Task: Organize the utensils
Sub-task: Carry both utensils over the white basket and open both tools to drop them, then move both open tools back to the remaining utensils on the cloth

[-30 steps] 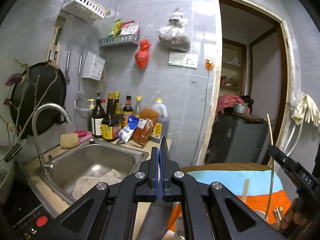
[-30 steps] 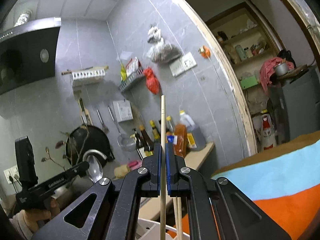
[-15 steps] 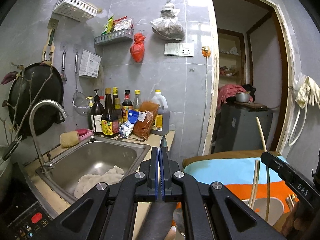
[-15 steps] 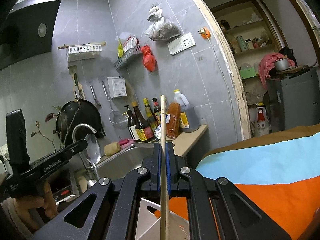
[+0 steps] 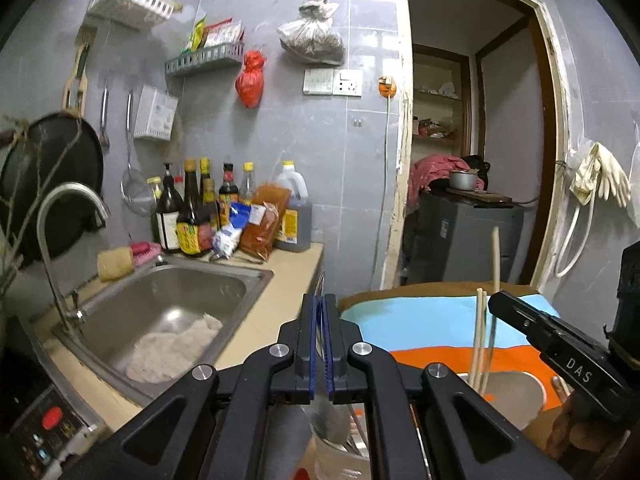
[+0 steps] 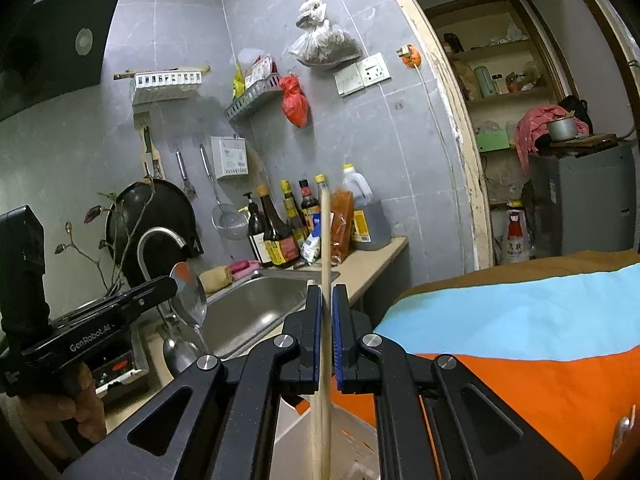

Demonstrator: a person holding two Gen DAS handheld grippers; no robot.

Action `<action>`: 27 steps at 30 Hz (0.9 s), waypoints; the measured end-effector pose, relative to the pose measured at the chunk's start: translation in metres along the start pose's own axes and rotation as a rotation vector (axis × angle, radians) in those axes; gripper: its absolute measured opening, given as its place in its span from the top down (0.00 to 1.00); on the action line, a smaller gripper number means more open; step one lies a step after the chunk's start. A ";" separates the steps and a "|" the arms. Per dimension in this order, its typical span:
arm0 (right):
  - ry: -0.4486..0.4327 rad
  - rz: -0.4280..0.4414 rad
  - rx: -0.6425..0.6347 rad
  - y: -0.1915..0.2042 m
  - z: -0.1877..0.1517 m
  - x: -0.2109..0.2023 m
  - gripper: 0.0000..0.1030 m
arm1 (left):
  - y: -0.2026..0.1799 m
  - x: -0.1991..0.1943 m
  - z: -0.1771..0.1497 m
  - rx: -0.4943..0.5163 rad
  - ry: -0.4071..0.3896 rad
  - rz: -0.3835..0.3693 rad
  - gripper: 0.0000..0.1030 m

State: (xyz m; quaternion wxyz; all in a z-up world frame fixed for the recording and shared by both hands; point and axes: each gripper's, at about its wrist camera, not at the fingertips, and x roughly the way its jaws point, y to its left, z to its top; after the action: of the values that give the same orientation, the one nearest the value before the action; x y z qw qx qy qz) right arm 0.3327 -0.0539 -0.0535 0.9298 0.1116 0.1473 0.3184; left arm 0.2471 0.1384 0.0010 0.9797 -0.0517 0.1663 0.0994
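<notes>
While both claws sink toward the white holder (image 6: 320, 444) at the near edge of the orange-and-blue cloth (image 6: 520, 344), view tilts lower than a moment ago, sink (image 5: 168, 304) and worktop (image 5: 280, 280) now fuller in frame. Left claw (image 5: 320, 344) clamped on a metal spoon (image 6: 189, 294), bowl upward in the right view, handle hanging below the jaws. Right claw (image 6: 327, 332) pinched on a single wooden chopstick (image 6: 326, 240), upright, lower end already dipping beside the holder. Two more chopsticks (image 5: 480, 340) standing in a container near the right claw. Likely meaning: lowering for insertion nearly done; release not yet made.
</notes>
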 end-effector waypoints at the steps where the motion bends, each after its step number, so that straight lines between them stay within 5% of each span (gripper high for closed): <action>1: 0.004 -0.002 0.001 -0.001 0.000 -0.001 0.95 | 0.001 0.000 -0.001 -0.010 0.006 -0.008 0.95; 5: 0.016 -0.007 0.007 -0.003 -0.001 -0.004 0.92 | 0.004 0.000 -0.006 -0.051 0.035 -0.071 0.95; 6: 0.017 -0.009 0.009 -0.003 0.000 -0.006 0.88 | 0.004 0.000 -0.006 -0.056 0.041 -0.082 0.95; 8: 0.013 -0.011 0.016 -0.004 0.000 -0.010 0.65 | 0.004 0.000 -0.007 -0.074 0.051 -0.121 0.95; 12: -0.006 -0.018 0.022 -0.005 0.005 -0.020 0.61 | 0.003 -0.002 -0.004 -0.091 0.049 -0.164 0.93; 14: -0.018 -0.026 0.026 -0.006 0.010 -0.027 0.61 | -0.001 -0.004 -0.002 -0.098 0.041 -0.188 0.88; 18: -0.058 -0.048 0.021 -0.008 0.024 -0.044 0.56 | -0.006 -0.011 0.001 -0.130 0.012 -0.230 0.59; 27: -0.144 -0.134 0.014 -0.020 0.052 -0.093 0.35 | -0.034 -0.022 0.016 -0.157 -0.034 -0.294 0.44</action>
State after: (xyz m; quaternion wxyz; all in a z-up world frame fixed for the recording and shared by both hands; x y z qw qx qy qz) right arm 0.2915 -0.1336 0.0074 0.9563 0.1308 0.0894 0.2457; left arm 0.2391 0.1038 0.0256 0.9793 -0.1500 0.1319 -0.0317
